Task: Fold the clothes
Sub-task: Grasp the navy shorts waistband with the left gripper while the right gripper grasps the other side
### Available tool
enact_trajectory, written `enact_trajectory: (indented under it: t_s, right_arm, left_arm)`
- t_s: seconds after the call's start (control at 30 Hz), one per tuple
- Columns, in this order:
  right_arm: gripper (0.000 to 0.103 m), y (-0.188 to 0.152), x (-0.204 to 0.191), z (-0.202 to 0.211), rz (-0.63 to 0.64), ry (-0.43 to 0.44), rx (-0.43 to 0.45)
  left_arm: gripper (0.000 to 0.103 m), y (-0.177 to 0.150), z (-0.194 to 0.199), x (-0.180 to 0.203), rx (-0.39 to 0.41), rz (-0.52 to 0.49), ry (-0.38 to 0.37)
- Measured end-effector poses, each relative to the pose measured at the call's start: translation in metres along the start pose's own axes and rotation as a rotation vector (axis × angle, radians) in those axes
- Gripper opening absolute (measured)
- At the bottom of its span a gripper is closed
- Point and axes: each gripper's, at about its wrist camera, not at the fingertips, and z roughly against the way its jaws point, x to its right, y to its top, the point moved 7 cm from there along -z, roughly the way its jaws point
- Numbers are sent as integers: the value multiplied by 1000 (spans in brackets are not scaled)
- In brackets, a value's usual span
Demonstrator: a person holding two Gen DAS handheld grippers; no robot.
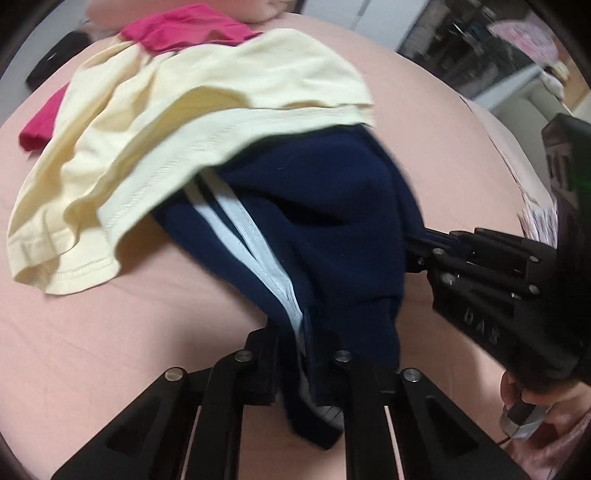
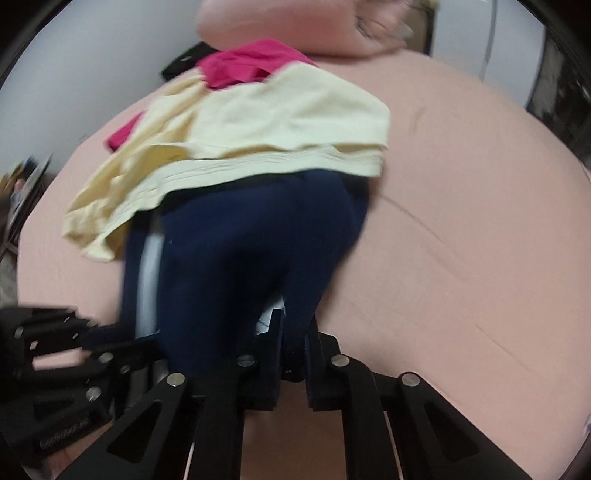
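Observation:
A navy garment with white side stripes (image 1: 325, 221) lies on the pink bed, its far end tucked under a pale yellow shirt (image 1: 184, 110). My left gripper (image 1: 303, 354) is shut on the navy garment's near edge. My right gripper (image 2: 293, 343) is shut on another part of the same navy garment (image 2: 258, 240). In the left wrist view the right gripper (image 1: 417, 254) pinches the cloth from the right. In the right wrist view the left gripper (image 2: 107, 339) shows at lower left. A magenta garment (image 1: 177, 29) lies under the yellow shirt's far side.
The pink bed sheet (image 1: 92, 332) spreads around the clothes. A pink pillow (image 2: 295, 26) lies at the head of the bed. A black object (image 1: 55, 66) sits at the far left bed edge. Shelves and furniture (image 1: 498, 48) stand beyond the right side.

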Motion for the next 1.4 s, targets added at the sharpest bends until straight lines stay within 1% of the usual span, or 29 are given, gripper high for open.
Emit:
enact_trajectory:
  t_s: [0.07,0.1,0.2,0.3,0.4,0.5,0.57,0.7,0.77,0.8,0.87,0.93,0.97,1.0,1.03,1.07,1.13,1.2,1.27,1.3,1.33,1.37,1.4]
  right_arm:
    - [7,-9,-3,15,45,-16,9]
    - [7,-14,-2,22,54,-27,8]
    - [7,-35,14,47,23,-23,10]
    - [7,-58,33,76,-8,-25,18]
    - [7,-97,50,107,-54,-33,3]
    - [7,-162,76,137,-93,-54,-48]
    - [7,-200,97,153,-114,-80,-77]
    - [7,-256,149,172,-261,-109,-120]
    - [7,-272,171,179,-321,-136,-140]
    - [7,-278,180,182,-343,-155,-150]
    - [7,-282,187,185,-359,-172,-165]
    - [8,-279,188,194,-372,-150,-138]
    - [8,-275,189,200,-362,-163,-129]
    - [9,-272,190,205,-352,-178,-121]
    - [10,-268,191,211,-341,-192,-112]
    - [11,-267,194,217,-334,-197,-98]
    - [21,-262,192,226,-331,-203,-76]
    - [26,-255,192,228,-332,-220,-50]
    - [29,-256,201,227,-362,-226,-19]
    - [38,-256,206,222,-382,-221,-10]
    - [52,-254,210,210,-384,-212,-13]
    - [56,-253,213,197,-386,-203,-17]
    - [57,-257,215,180,-380,-204,-58]
  left_arm:
    - [8,-6,4,18,-19,-74,20]
    - [8,-10,6,26,-31,-86,11]
    - [8,-28,13,57,-63,-106,-27]
    - [8,-50,20,98,-95,-157,-61]
    - [8,-77,26,151,-141,-183,-128]
    - [8,-104,30,202,-175,-186,-211]
    - [8,-120,28,231,-192,-190,-238]
    - [8,-156,12,283,-258,-189,-298]
    - [8,-192,5,302,-284,-194,-316]
    - [9,-204,2,308,-294,-193,-324]
    - [11,-205,-1,305,-303,-174,-330]
    - [17,-204,-2,300,-304,-152,-334]
    - [24,-199,5,291,-284,-133,-331]
    - [37,-194,11,282,-264,-113,-327]
    - [45,-188,17,273,-242,-89,-322]
    - [56,-180,22,261,-217,-54,-313]
    - [58,-166,30,239,-176,15,-295]
    - [58,-152,28,221,-141,85,-265]
    - [58,-143,22,206,-119,141,-245]
    - [58,-145,21,193,-125,156,-239]
    - [57,-148,14,187,-140,159,-234]
    - [57,-151,7,189,-145,152,-232]
    - [57,-148,2,193,-134,136,-222]
